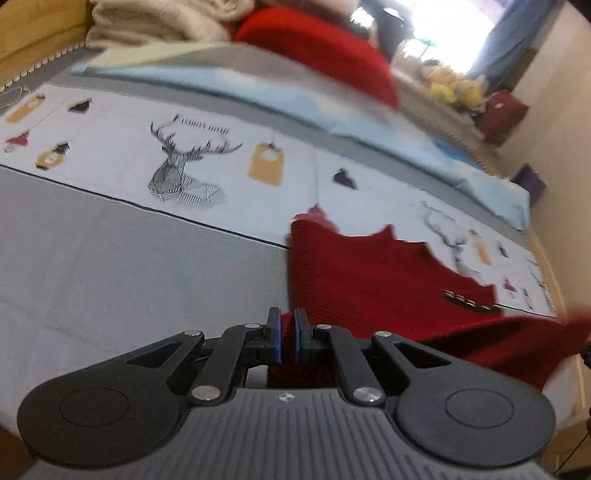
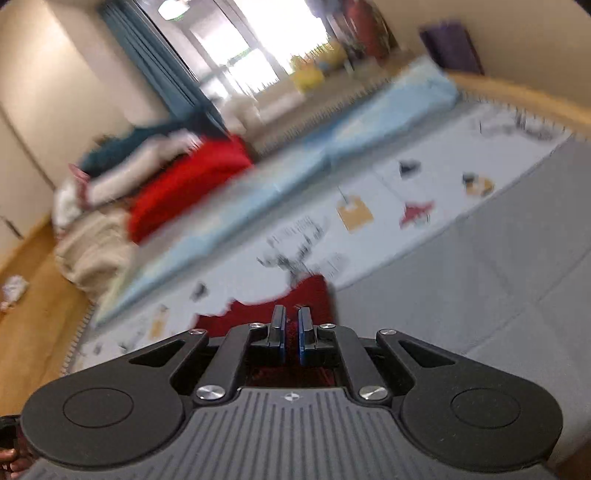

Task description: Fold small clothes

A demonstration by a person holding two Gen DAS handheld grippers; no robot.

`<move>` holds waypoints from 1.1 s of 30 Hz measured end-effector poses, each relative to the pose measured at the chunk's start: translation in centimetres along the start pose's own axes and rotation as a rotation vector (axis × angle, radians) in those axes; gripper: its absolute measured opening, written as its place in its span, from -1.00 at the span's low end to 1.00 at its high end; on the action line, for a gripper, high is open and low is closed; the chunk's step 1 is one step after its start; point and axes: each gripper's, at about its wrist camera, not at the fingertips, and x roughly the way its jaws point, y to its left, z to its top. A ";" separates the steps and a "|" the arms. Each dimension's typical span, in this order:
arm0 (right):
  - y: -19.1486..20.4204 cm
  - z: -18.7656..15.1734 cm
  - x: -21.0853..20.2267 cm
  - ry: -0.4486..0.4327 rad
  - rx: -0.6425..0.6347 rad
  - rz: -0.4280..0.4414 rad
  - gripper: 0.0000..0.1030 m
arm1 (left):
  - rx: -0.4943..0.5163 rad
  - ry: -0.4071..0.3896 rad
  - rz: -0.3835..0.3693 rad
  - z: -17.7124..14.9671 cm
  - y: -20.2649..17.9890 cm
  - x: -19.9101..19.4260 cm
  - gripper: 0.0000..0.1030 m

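A small dark red knitted garment (image 1: pixel 373 280) with a scalloped edge and a row of metal studs lies on a grey and white printed bed cover (image 1: pixel 110 258). My left gripper (image 1: pixel 287 325) is shut on a fold of the red garment at its near left edge, held slightly above the cover. In the blurred right wrist view the same red garment (image 2: pixel 314 295) reaches between the fingers of my right gripper (image 2: pixel 291 325), which is shut on it.
A light blue folded sheet (image 1: pixel 258 96) lies across the far side of the bed. A bright red cloth (image 1: pixel 317 48) and cream blankets (image 1: pixel 155 22) are piled behind it. The wooden floor (image 2: pixel 33 295) and a window lie beyond.
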 end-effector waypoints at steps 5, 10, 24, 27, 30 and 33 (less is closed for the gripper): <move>-1.3 -1.2 5.5 0.057 0.065 -0.146 -0.82 | -0.094 0.113 0.040 -0.5 1.3 4.3 -0.40; -1.7 -2.6 7.4 0.131 0.103 -0.095 -0.21 | -0.109 0.159 0.057 -1.4 1.6 6.8 0.05; -0.6 -5.6 11.0 0.260 -0.013 -0.068 -0.51 | -0.171 0.235 0.001 -2.1 1.7 10.6 -0.01; -0.5 -5.2 11.0 0.223 -0.038 -0.080 -0.76 | -0.134 0.220 0.022 -1.8 1.1 10.6 -0.73; -0.2 -4.6 10.4 0.166 -0.040 -0.066 -0.78 | -0.072 0.175 0.046 -1.2 0.4 9.6 -0.78; 1.2 -3.6 8.6 0.060 -0.071 -0.017 -0.79 | 0.007 0.049 0.022 -0.4 -1.0 6.9 -0.79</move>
